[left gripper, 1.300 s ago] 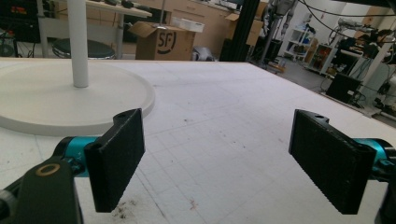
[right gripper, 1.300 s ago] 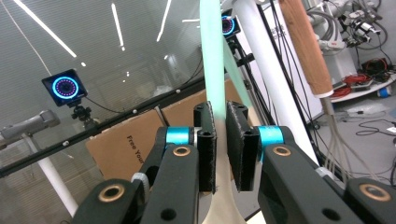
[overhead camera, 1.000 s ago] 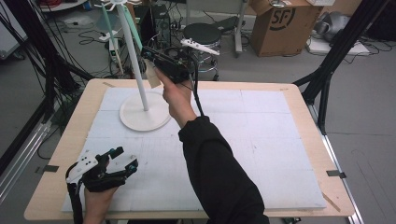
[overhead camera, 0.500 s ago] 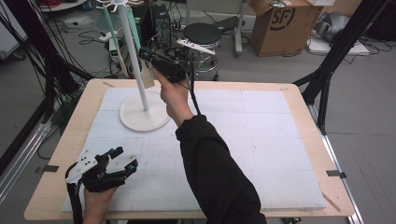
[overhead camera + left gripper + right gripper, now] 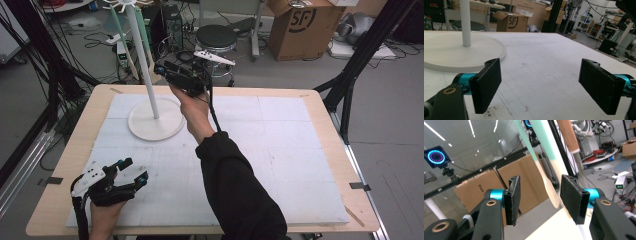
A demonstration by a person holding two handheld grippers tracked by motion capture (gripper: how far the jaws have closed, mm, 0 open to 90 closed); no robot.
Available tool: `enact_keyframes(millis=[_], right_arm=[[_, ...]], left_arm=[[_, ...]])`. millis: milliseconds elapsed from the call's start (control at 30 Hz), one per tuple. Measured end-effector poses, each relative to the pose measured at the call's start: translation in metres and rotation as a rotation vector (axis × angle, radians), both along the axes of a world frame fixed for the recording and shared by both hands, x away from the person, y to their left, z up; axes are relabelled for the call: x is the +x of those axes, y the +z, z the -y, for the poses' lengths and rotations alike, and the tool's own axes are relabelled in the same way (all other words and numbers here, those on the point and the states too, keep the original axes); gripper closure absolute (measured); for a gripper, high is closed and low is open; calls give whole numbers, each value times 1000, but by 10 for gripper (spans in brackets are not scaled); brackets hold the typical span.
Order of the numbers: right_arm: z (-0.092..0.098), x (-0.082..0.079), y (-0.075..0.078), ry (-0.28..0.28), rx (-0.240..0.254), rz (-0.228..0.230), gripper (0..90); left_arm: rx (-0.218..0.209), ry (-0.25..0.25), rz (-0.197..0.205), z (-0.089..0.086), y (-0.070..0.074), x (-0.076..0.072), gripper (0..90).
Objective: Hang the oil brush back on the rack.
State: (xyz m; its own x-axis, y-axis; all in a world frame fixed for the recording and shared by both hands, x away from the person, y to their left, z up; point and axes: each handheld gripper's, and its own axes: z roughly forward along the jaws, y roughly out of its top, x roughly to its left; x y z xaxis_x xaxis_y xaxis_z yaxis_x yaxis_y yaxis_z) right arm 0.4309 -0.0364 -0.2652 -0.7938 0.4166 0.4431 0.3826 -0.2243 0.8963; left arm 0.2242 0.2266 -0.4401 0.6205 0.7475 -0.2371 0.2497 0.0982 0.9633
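While the left gripper idles agape at seven o'clock, the right gripper, jaws just spread, frees a spatula hanging on the stand.

The top of my utensil stand is cut off by the frame's edge, and the hanging spatula's handle end runs out too.
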Motion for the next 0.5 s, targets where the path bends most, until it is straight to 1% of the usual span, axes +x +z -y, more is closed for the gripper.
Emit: enact_keyframes(millis=[33, 67, 100, 133, 167, 233, 267, 333, 367, 433, 467, 500], right_arm=[[3, -2, -1, 1, -1, -8, 430], [5, -3, -3, 13, 3, -8, 422], [8, -6, -4, 15, -7, -2, 407], [10, -8, -4, 7, -26, 10, 366], [13, -11, -4, 4, -41, 10, 324], [19, -17, -6, 15, -40, 32, 315], [22, -20, -7, 12, -41, 39, 306], [29, -24, -8, 18, -65, 41, 274], [32, -26, -10, 21, -65, 40, 272], [40, -31, -13, 26, -52, 53, 260], [44, -33, -14, 26, -61, 52, 242], [47, -35, -16, 37, -67, 46, 235]], left_arm=[[3, 0, 2, 0, 0, 0, 188], [3, -2, 1, 1, 0, 0, 188], [3, -2, -2, 1, 0, 0, 188], [4, -3, -2, 2, 0, 0, 187], [1, -5, -2, 2, 0, 1, 186], [7, -7, -1, 3, 0, 0, 186], [4, -7, -1, 4, 0, 0, 186], [11, -8, -1, 5, 0, 0, 185], [18, -11, 1, 5, 0, 0, 185], [20, -9, -1, 4, 0, 0, 184], [13, -6, -2, 5, 0, 0, 184], [17, -6, -2, 4, 0, 0, 184]])
